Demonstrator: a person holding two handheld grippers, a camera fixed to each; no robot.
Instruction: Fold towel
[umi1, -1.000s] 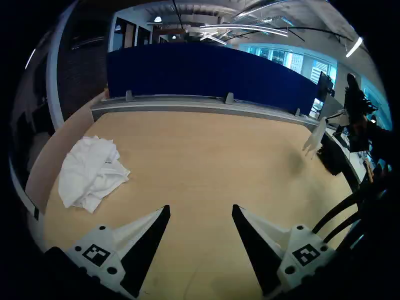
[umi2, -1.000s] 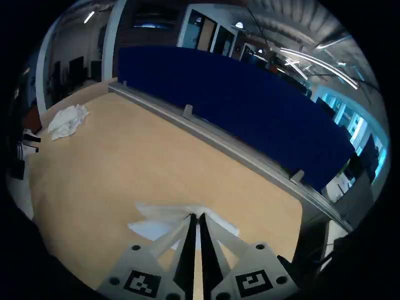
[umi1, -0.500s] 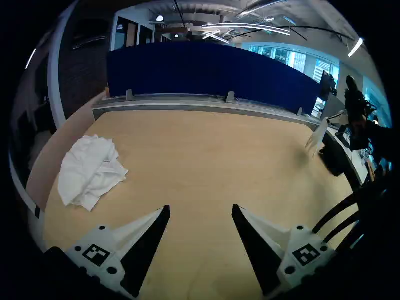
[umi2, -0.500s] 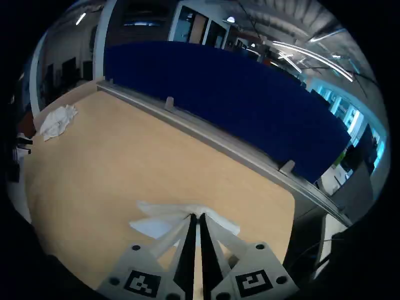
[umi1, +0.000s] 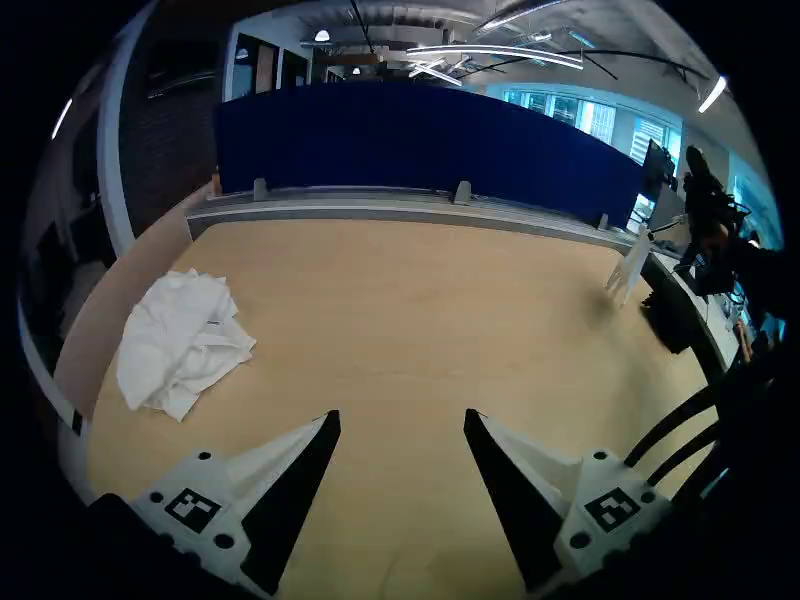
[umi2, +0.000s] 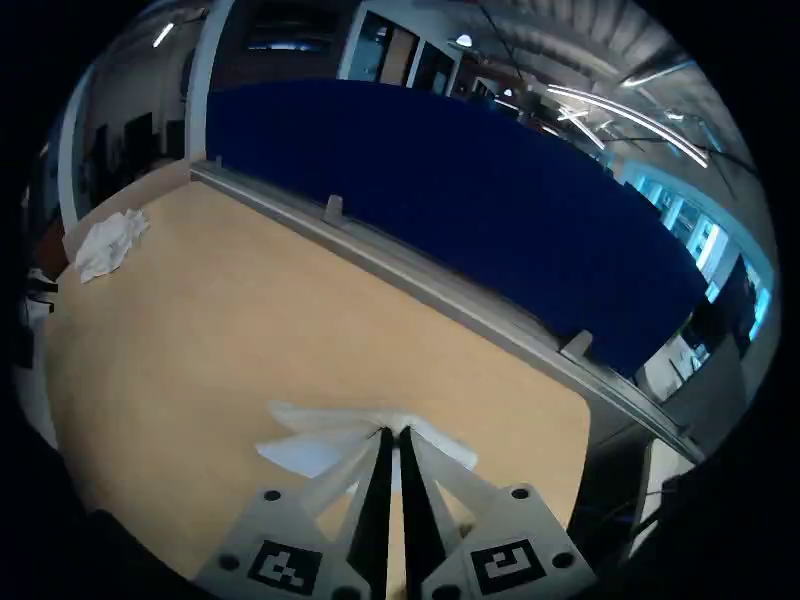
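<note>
A crumpled white towel (umi1: 180, 342) lies in a heap on the pale wooden table (umi1: 430, 300), ahead and to the left of my left gripper (umi1: 401, 413). That gripper hovers over the table's near part, open, with nothing between its fingers. My right gripper (umi2: 393, 432) is shut on a second white towel (umi2: 325, 442), whose folds fan out to both sides of the fingertips above the table (umi2: 220, 330). This held towel (umi1: 628, 275) hangs small at the table's far right end in the left gripper view. The crumpled towel (umi2: 108, 243) lies far off to the left in the right gripper view.
A blue partition (umi1: 420, 140) on a grey rail (umi1: 400, 208) closes the table's far side, and runs diagonally as a blue partition (umi2: 450, 190) in the right gripper view. A person (umi1: 725, 260) stands at the table's right end. A black chair back (umi1: 690, 430) rises at the lower right.
Between the earliest frame and now, the right gripper with its towel turned a little, so the far crumpled towel drifted left in its view. The left gripper stayed open and still.
</note>
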